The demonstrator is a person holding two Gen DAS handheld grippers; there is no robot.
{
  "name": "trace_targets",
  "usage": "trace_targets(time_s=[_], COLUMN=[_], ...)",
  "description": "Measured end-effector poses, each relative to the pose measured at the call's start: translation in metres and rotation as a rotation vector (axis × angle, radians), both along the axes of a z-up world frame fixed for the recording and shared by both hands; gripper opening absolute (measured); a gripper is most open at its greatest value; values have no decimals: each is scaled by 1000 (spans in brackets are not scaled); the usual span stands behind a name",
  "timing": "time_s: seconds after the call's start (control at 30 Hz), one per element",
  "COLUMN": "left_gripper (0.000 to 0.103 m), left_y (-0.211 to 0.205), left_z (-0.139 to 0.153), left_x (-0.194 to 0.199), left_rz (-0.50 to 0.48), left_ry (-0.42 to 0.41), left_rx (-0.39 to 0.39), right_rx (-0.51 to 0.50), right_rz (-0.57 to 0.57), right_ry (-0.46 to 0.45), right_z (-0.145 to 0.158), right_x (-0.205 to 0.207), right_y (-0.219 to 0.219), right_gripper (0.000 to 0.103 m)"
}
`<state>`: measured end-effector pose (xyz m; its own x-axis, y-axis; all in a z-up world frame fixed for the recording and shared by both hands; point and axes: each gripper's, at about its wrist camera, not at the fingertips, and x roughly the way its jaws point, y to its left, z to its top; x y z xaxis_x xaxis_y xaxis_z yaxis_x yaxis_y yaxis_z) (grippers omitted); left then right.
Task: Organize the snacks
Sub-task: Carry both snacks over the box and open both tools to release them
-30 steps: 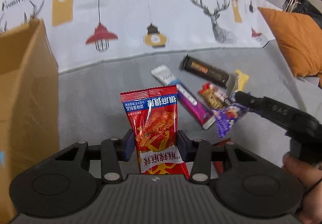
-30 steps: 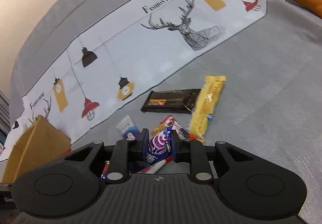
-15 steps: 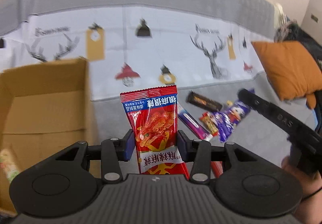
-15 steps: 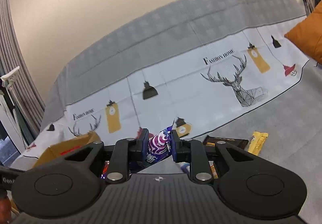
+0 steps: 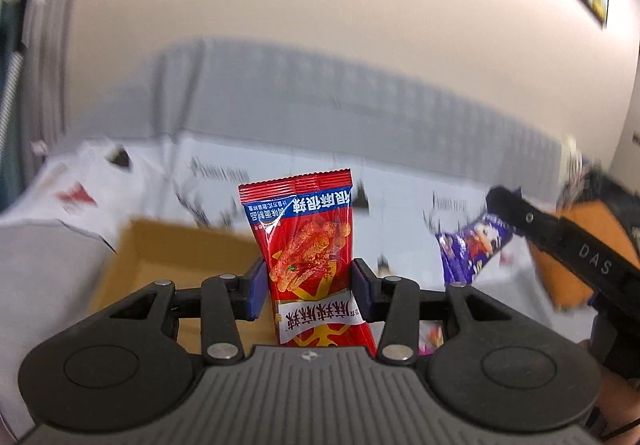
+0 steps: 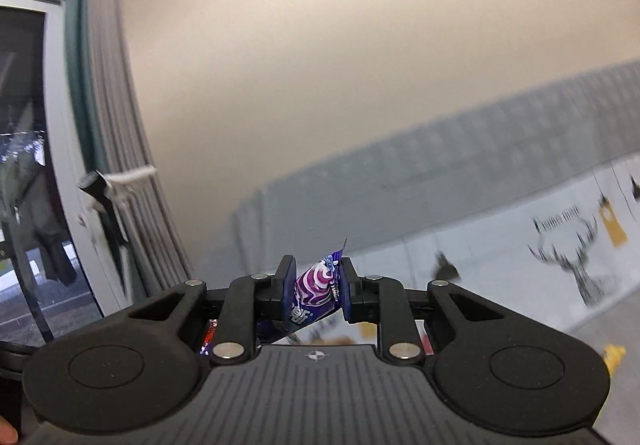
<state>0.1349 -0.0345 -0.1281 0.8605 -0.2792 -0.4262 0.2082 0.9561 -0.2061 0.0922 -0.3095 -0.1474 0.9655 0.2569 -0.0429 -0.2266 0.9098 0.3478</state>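
My left gripper (image 5: 307, 287) is shut on a red snack packet (image 5: 308, 265) that stands upright between its blue pads. Behind and below it lies the open cardboard box (image 5: 168, 257). My right gripper (image 6: 317, 291) is shut on a purple swirl-printed snack packet (image 6: 316, 291), raised high and pointing level at the wall. In the left wrist view that purple snack packet (image 5: 472, 245) hangs at the right, held by the right gripper (image 5: 516, 211), above the sofa.
A grey sofa back (image 5: 360, 113) with a white deer-and-lamp printed cover (image 6: 560, 257) runs behind. An orange cushion (image 5: 576, 269) sits at the right. Curtains (image 6: 116, 165) and a dark window (image 6: 24, 173) stand at the left. A yellow snack (image 6: 614, 355) lies low right.
Both grippers rose and tilted upward with their packets. The loose snacks on the sofa dropped out of sight, the box came under the left gripper, and wall and curtains came into view.
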Motion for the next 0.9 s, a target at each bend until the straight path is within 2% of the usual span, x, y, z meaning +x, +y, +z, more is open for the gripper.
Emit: trace_targets(time_s=[0.17, 0.23, 0.33, 0.43, 0.57, 0.73, 0.9], left_gripper=[49, 49, 49, 49, 49, 49, 49], left_y=[55, 74, 93, 103, 106, 110, 115], left_z=[33, 35, 26, 2, -43, -99, -151], left_x=[-20, -24, -25, -12, 16, 53, 70], left_rz=[56, 84, 117, 122, 120, 125, 146], left_ry=[-80, -93, -94, -48, 67, 187, 287], left_rx=[-83, -109, -105, -101, -103, -56, 0], right_rx=[-17, -25, -46, -91, -179, -223, -271], right_rz=[68, 96, 123, 147, 187, 224, 263], right_ry=[-72, -80, -67, -9, 91, 276, 404], right_z=[37, 44, 41, 25, -9, -63, -110], right_x=[-13, -14, -9, 7, 34, 69, 94], right_y=[33, 45, 61, 80, 102, 120, 145], right_gripper=[24, 24, 24, 24, 24, 24, 24])
